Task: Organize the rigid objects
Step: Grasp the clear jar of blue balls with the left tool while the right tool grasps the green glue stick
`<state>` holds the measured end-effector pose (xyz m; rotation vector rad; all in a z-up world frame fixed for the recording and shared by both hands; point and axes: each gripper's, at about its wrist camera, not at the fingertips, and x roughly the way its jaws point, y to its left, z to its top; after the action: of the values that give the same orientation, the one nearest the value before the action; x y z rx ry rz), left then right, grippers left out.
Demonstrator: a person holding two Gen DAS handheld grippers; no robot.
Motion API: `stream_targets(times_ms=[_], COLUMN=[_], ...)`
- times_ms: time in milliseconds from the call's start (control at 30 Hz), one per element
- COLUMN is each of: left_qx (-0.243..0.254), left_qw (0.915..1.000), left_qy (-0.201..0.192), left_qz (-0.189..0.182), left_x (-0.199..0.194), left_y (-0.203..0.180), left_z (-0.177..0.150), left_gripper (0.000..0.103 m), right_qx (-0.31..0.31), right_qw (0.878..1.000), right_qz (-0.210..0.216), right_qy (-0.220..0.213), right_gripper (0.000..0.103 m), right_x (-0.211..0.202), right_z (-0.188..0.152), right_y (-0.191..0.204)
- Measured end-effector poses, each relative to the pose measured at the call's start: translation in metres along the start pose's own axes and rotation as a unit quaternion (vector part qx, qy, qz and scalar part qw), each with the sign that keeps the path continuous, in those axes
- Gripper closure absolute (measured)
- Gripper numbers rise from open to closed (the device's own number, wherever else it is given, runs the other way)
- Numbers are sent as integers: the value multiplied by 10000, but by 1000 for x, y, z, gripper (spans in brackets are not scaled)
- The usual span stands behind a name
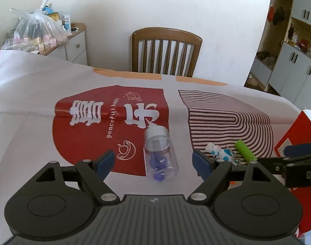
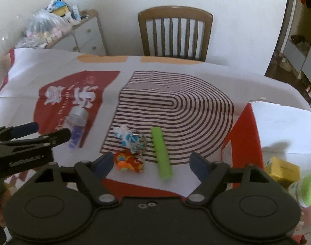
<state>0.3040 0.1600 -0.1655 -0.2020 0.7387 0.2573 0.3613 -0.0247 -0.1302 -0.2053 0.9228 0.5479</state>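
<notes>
A clear bottle with a silver cap and purple pieces lies on the red print, between the fingers of my left gripper; the pads stand apart from it, open. In the right wrist view my right gripper is open low over a green cylinder and an orange-red toy, touching neither. A blue-and-white keyring toy lies just beyond them. The bottle shows at the left, beside the left gripper. The green cylinder and the right gripper show at the right of the left wrist view.
A red box with a white inside stands at the right, holding a yellow carton and a green-capped item. A printed paper sheet covers the table. A wooden chair stands behind the far edge, a cabinet with bags at back left.
</notes>
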Motion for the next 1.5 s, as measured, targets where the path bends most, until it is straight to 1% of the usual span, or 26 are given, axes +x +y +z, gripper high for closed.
stream_targets(times_ms=[100,167,233,267,433,533,567,600,633,700,833,900,967,1000,1067,1133,1300,1500], left_qx=[57,32,-12,-19,28,38,53,78,87,59,72,74,70,63,78,102,118,-17], left_qw=[10000,9999,9999,9998,9997,9998,9998,9998,9998,9997,9998,9998,9998,9998,9998,9997,9996,9995], left_qy=[34,79,130,165,218,198,190,185,198,228,189,186,191,192,198,202,261,302], left_qz=[47,85,105,105,78,76,55,28,20,-8,4,18,8,3,1,21,28,-127], left_x=[11,17,23,26,36,40,41,41,42,44,44,44,45,44,44,42,38,18], left_y=[-1,-2,-2,-2,-4,-6,-6,-7,-7,-7,-7,-6,-7,-6,-6,-7,-8,-9], left_z=[0,-1,-1,-2,-2,-2,-3,-3,-4,-4,-5,-5,-5,-5,-5,-6,-7,-10], left_gripper=[20,20,20,20,20,20,24,29,32,41,48,56,61,62,62,62,62,63], right_qx=[-68,-86,-84,-92,-203,-226,-248,-273,-293,-302,-275,-239,-186,-164,-109,-37,72,242], right_qw=[9998,9995,9993,9993,9990,9991,9991,9990,9990,9991,9993,9995,9997,9997,9998,9997,9997,9997], right_qz=[-132,-239,-284,-297,-324,-285,-280,-274,-265,-243,-191,-153,-122,-114,-146,-214,-219,-38], right_qy=[111,181,213,225,245,234,220,206,192,172,142,142,140,134,123,107,77,-59], right_gripper=[31,40,45,47,49,54,57,58,61,65,72,75,80,81,86,87,88,88], right_x=[14,21,26,28,36,39,39,40,40,41,42,42,42,41,40,37,27,0], right_z=[2,1,1,0,0,1,1,1,1,1,1,1,0,-1,-2,-5,-10,-15], right_y=[-1,-2,-4,-5,-5,-4,-4,-3,-1,0,1,2,2,2,1,0,1,5])
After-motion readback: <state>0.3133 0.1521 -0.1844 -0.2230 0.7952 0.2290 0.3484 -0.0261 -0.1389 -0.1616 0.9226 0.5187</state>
